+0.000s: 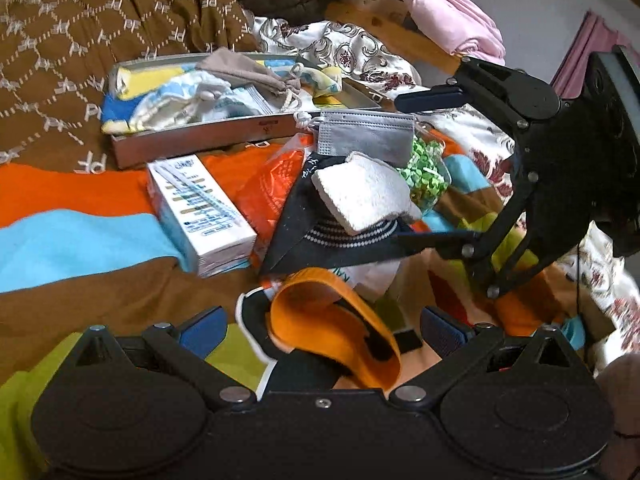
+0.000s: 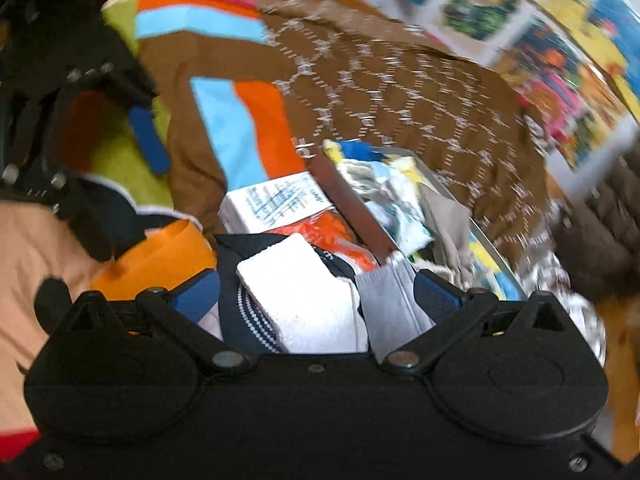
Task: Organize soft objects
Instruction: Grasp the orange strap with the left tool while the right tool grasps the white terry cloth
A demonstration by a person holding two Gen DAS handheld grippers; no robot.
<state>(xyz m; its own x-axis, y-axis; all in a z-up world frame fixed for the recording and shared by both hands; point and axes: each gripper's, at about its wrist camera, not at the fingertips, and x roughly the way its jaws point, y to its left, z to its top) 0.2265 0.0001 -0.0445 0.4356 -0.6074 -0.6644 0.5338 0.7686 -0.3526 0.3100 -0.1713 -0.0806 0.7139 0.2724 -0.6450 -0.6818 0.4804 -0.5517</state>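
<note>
Right claw [image 1: 430, 168] spread, box [image 1: 200, 216] lettering blurred

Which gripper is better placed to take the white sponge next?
Probably right. The right gripper is open around the white sponge. The left gripper is open lower down, over the orange strap.

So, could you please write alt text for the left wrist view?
Both grippers, left and right, are open over a cluttered bedspread: left around an orange strap, right around a white sponge. Behind is a tray of cloths.
</note>
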